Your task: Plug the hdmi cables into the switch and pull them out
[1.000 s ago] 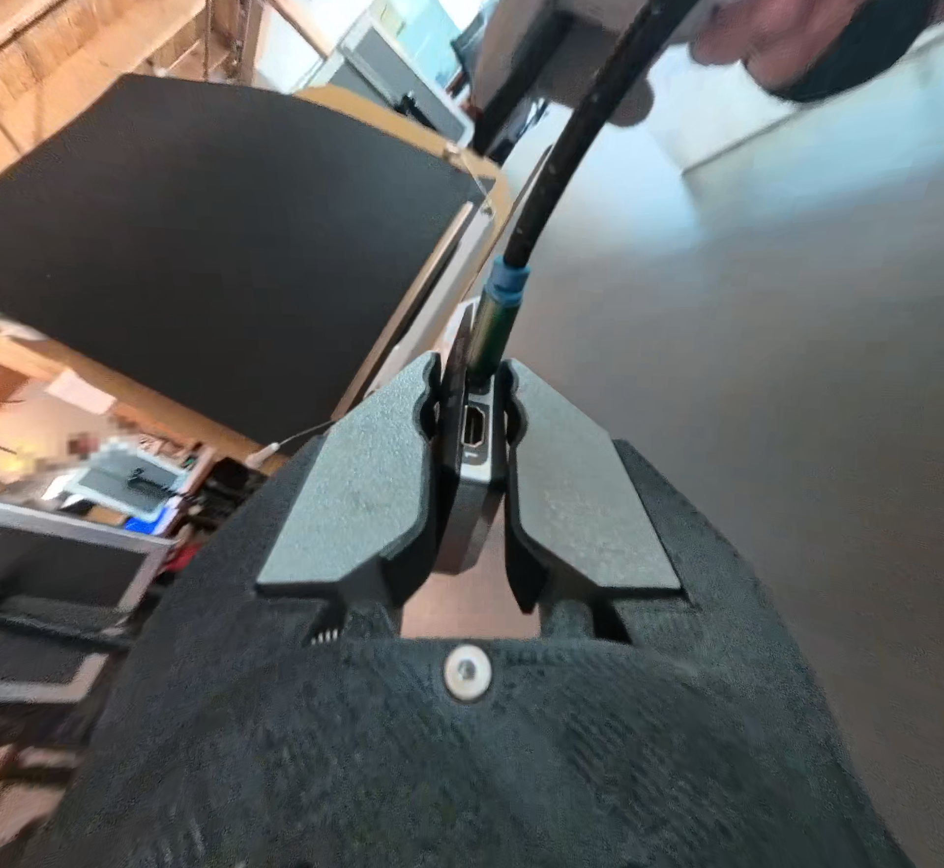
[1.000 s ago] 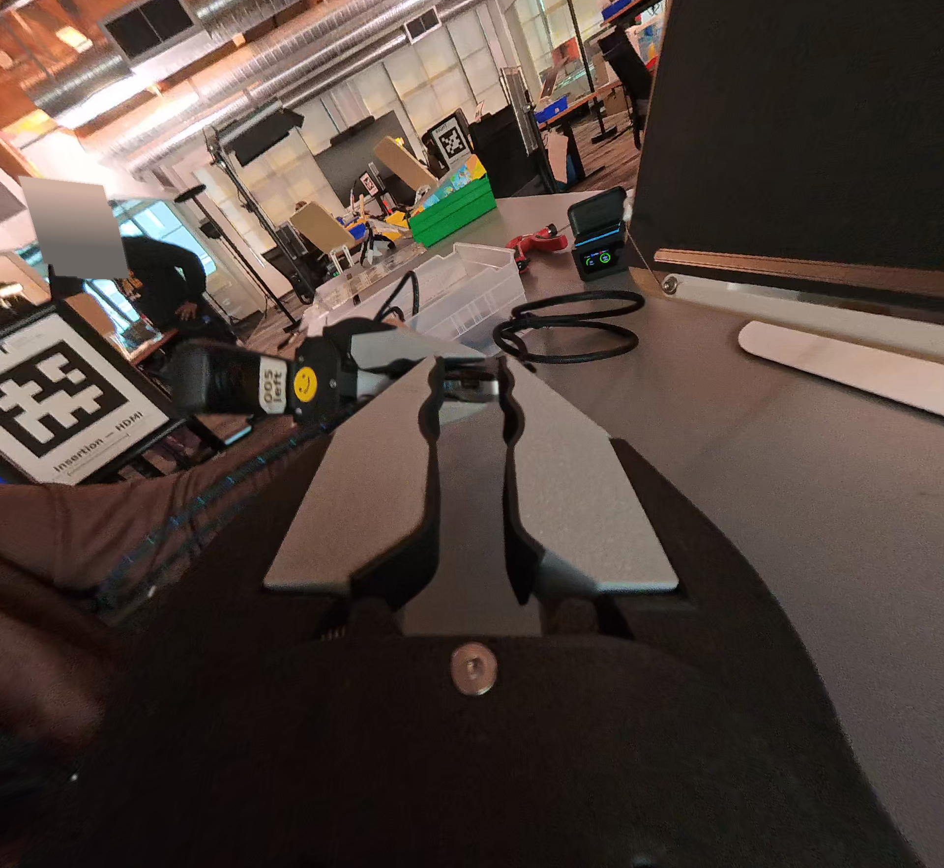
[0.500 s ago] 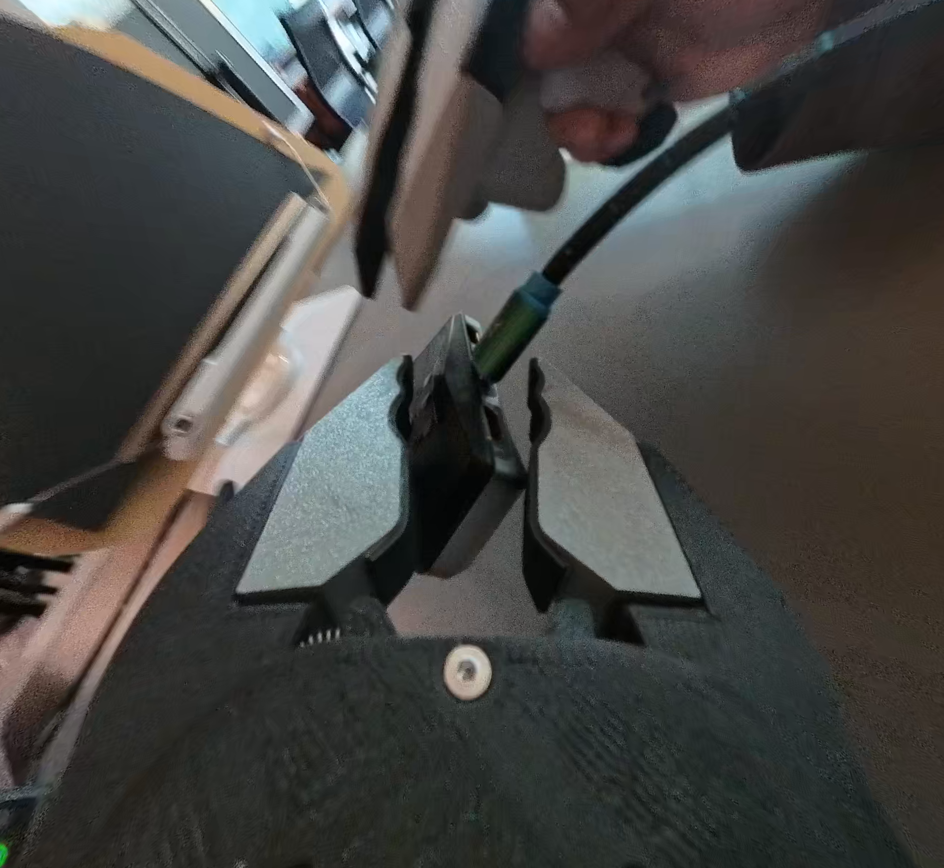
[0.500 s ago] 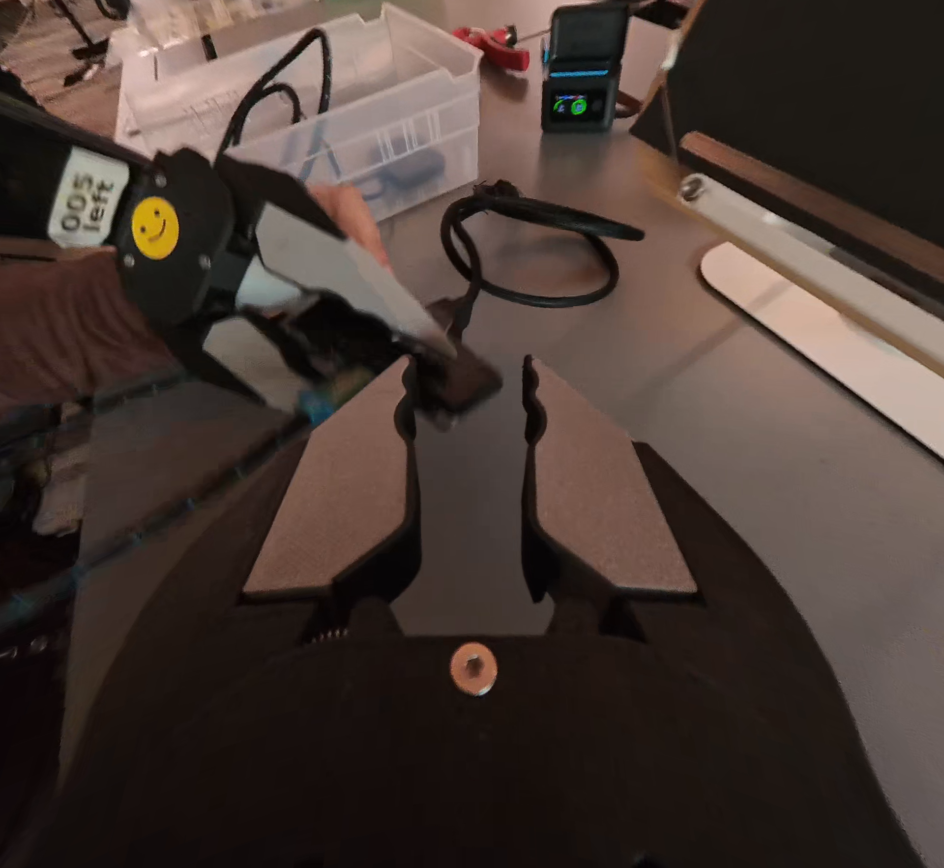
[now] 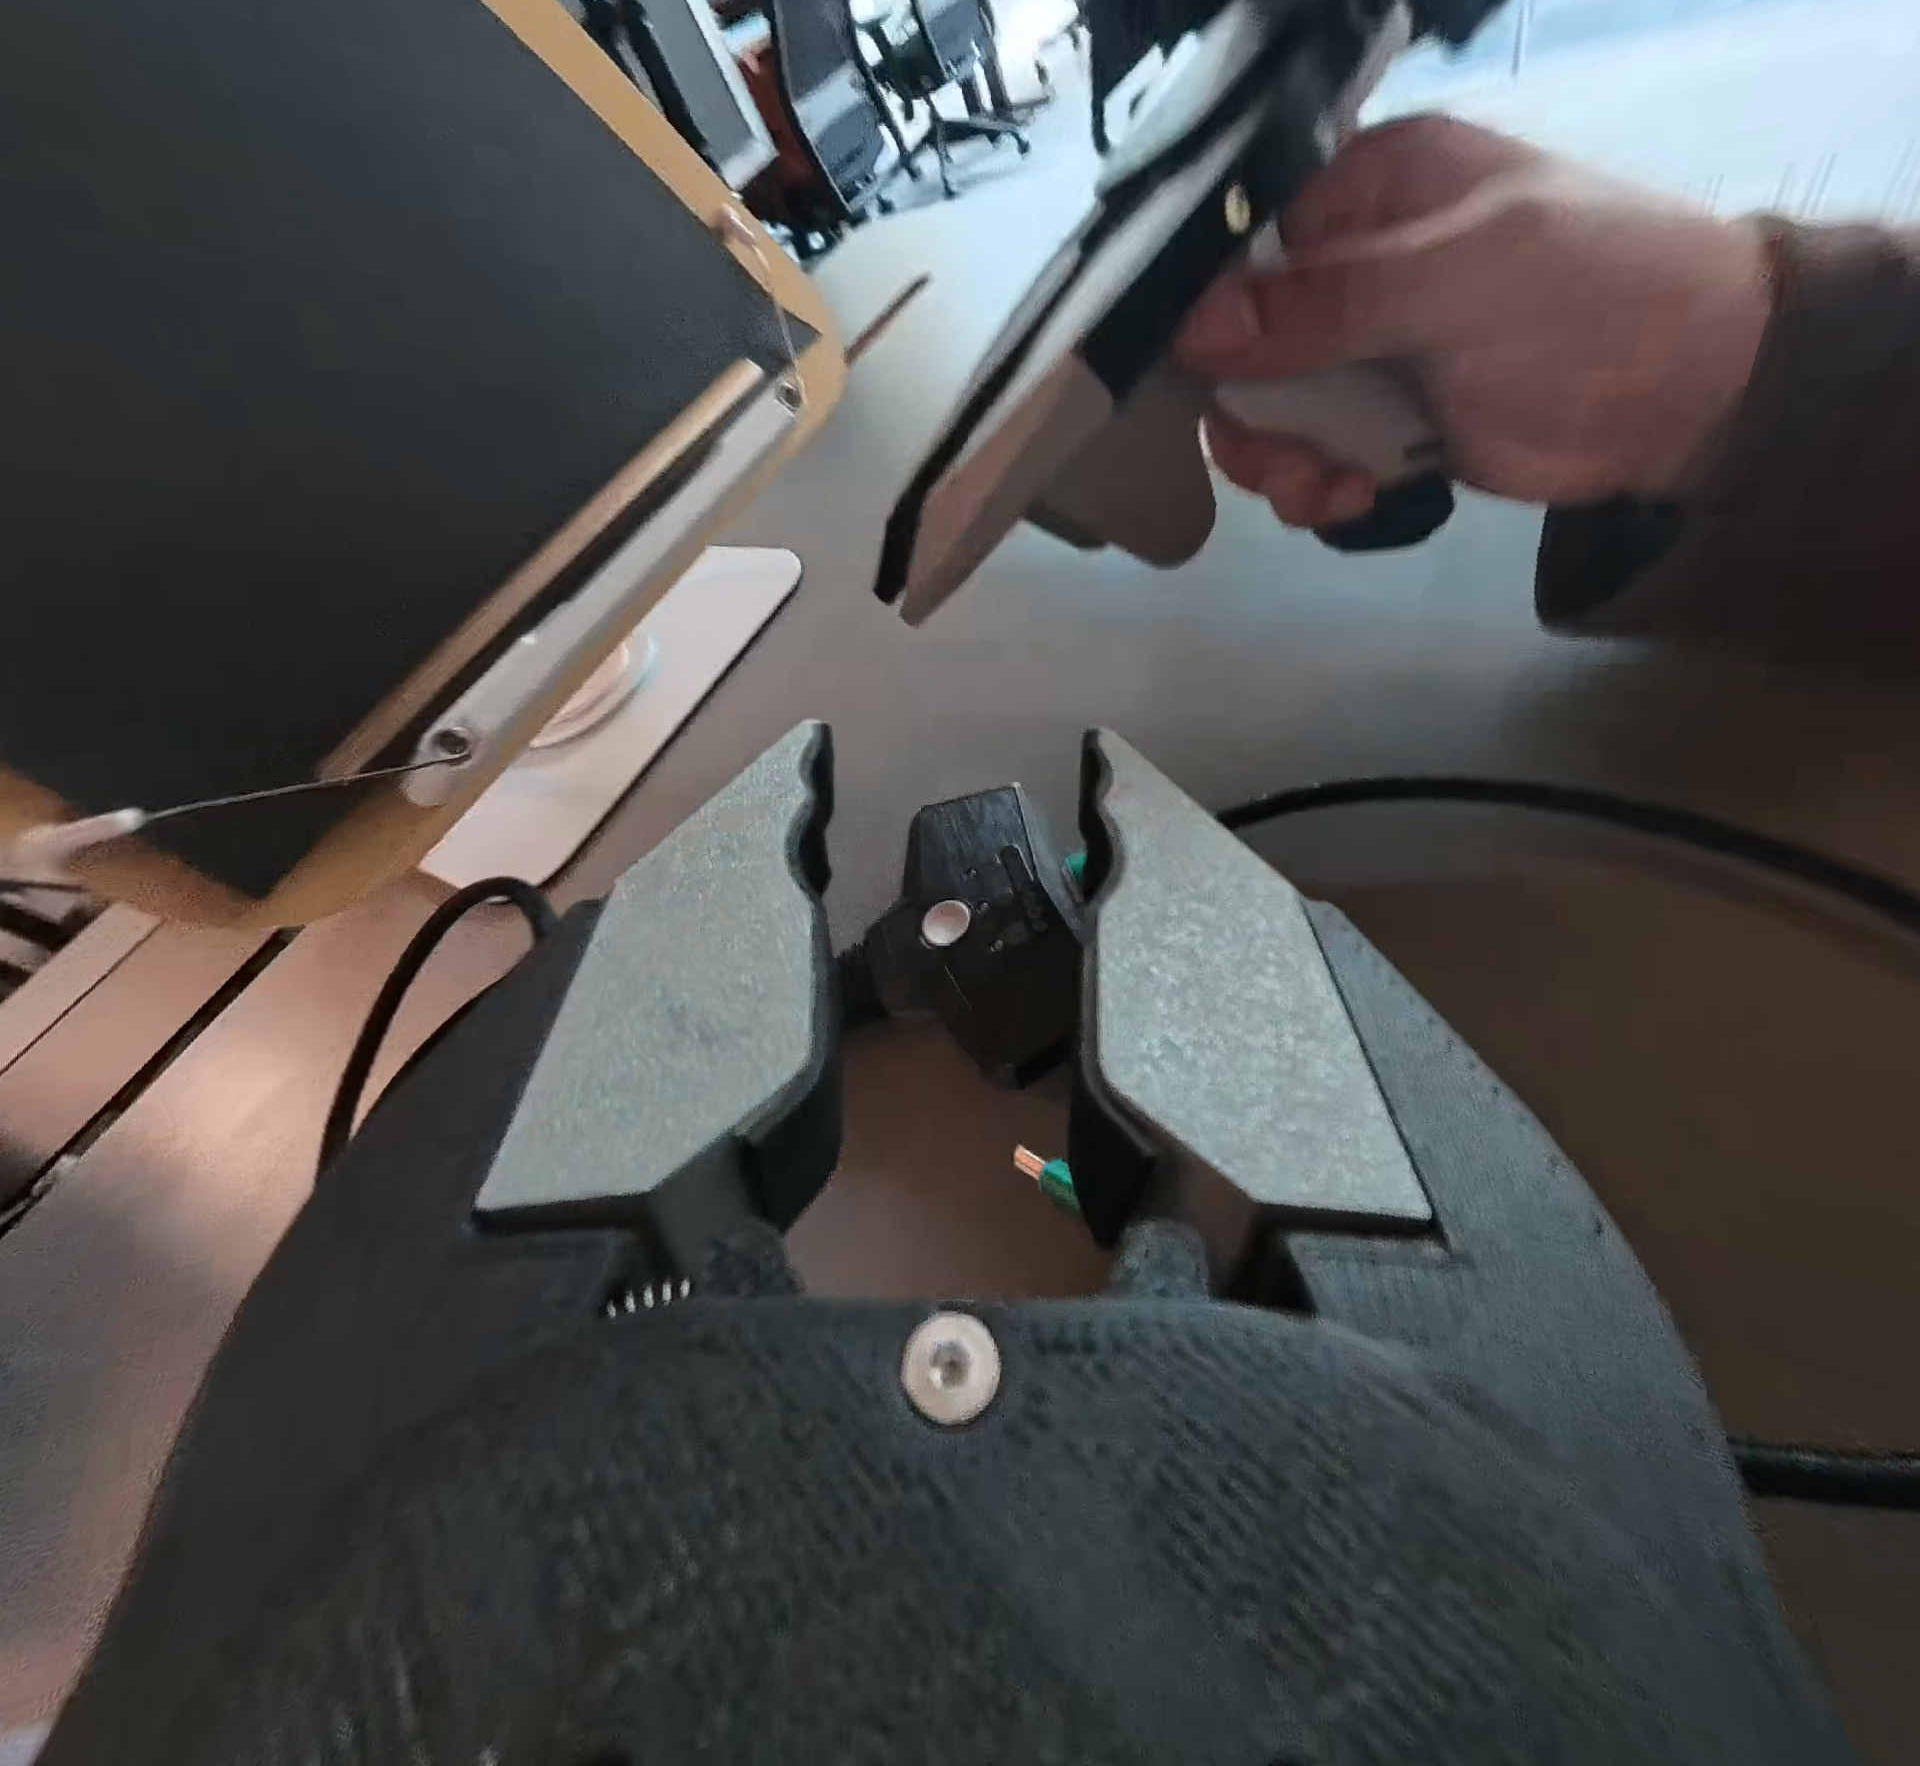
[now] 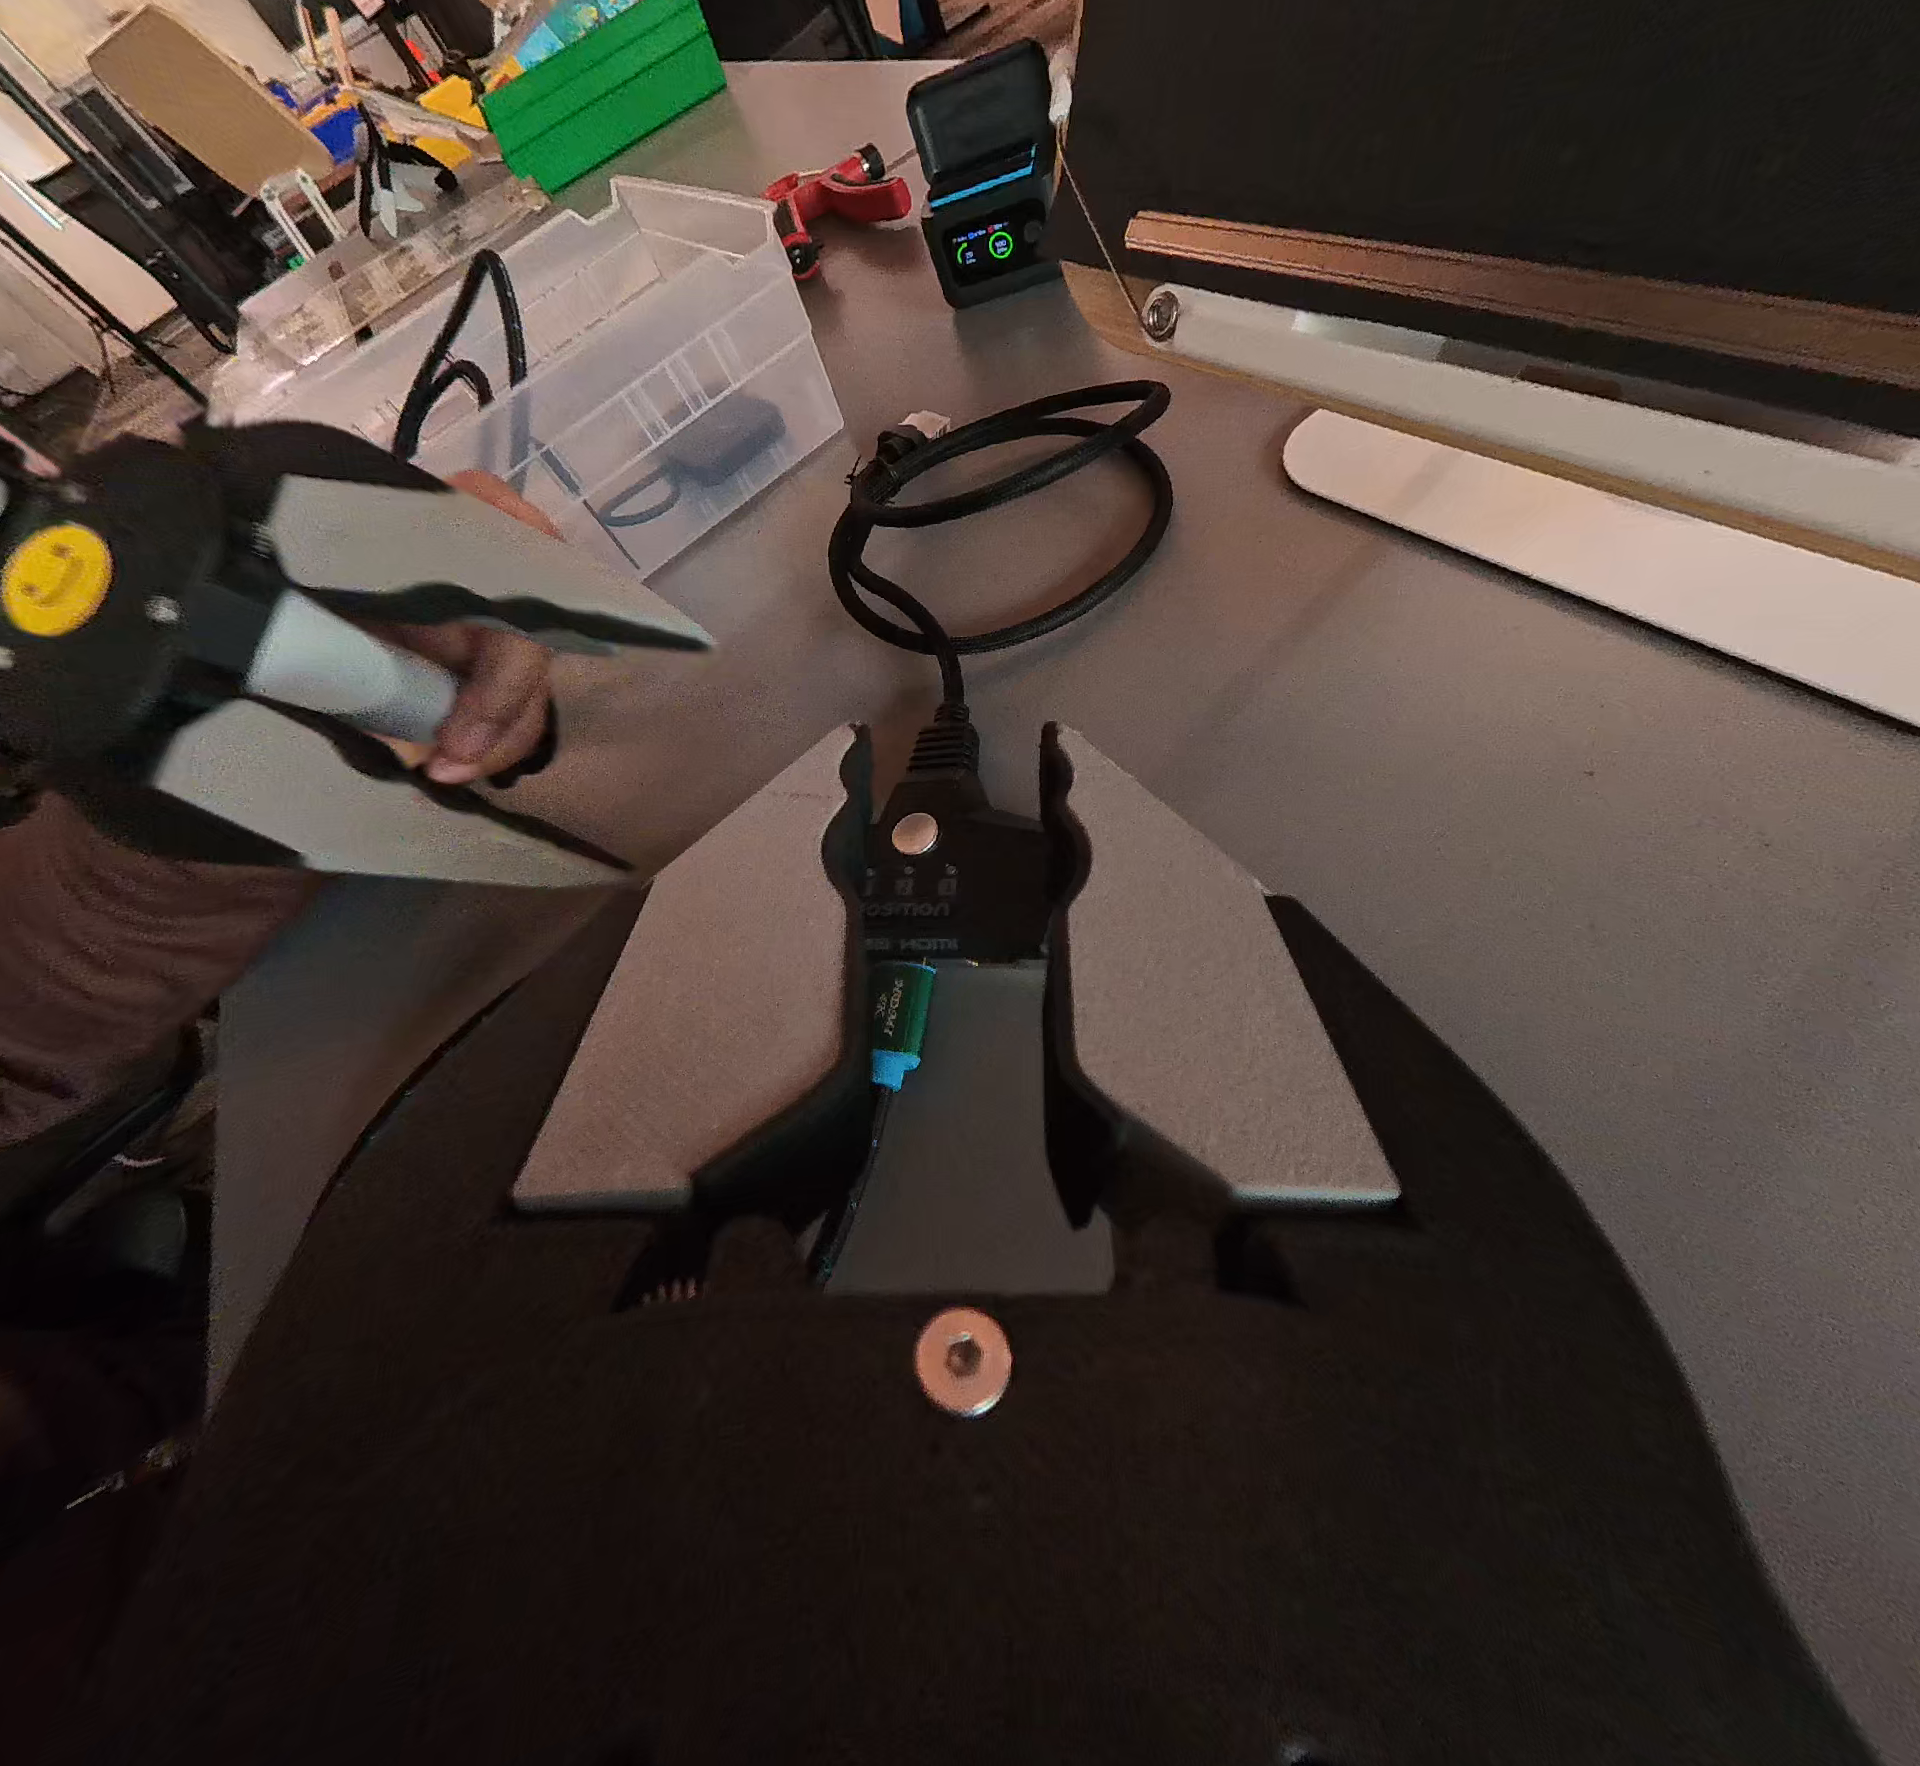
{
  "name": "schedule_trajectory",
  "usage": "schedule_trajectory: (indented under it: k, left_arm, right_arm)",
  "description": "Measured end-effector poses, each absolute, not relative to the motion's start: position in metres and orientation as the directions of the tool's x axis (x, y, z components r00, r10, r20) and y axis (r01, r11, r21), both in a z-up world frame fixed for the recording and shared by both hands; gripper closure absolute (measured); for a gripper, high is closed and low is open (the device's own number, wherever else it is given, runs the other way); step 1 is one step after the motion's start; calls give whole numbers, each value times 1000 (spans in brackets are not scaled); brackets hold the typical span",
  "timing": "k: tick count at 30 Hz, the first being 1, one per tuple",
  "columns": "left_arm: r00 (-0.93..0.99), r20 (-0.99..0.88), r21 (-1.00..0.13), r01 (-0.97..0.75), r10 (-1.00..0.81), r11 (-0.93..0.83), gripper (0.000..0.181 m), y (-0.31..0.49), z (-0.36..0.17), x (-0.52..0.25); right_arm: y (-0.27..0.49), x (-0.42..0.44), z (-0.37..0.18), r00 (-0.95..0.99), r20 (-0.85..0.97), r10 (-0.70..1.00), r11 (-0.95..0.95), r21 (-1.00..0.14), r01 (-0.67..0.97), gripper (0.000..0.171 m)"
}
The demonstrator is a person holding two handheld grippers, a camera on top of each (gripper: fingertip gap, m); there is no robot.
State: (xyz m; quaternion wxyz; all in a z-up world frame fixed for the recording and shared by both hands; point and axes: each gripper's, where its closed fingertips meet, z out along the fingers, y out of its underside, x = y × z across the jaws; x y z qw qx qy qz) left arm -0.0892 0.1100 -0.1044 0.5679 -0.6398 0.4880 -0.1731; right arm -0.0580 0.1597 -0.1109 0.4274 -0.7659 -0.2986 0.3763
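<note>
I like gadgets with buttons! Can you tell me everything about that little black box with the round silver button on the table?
The switch is a small, flat, black box of plastic-looking material with a round silver button on top. It lies flat on the grey table. A black cable leaves its far end and loops on the table. A green plug with a blue collar sits in its near end. It lies between the spread fingers of the right hand-held gripper, which do not squeeze it.

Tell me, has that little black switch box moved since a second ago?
Yes. The switch was clamped in the left gripper up in the air; now it lies on the table between open fingers, near the monitor's white base.
</note>
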Motion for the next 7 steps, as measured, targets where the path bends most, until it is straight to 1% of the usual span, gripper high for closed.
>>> schedule_trajectory:
  k: [2,5,7]
  left_arm:
    - [515,-290,-918,-386,-807,84,136,103,-92,-98]
    - [558,-279,-911,-412,-782,30,137,87,-82,-123]
    - [584,-261,-917,-399,-769,8,137,73,-62,-149]
  right_arm:
    - [161,-59,-115,544,-316,778,-458,-877,145,143]
    - [161,-62,-123,547,-305,780,-464,-867,179,143]
    - [159,-65,-126,546,-289,786,-457,-867,200,144]
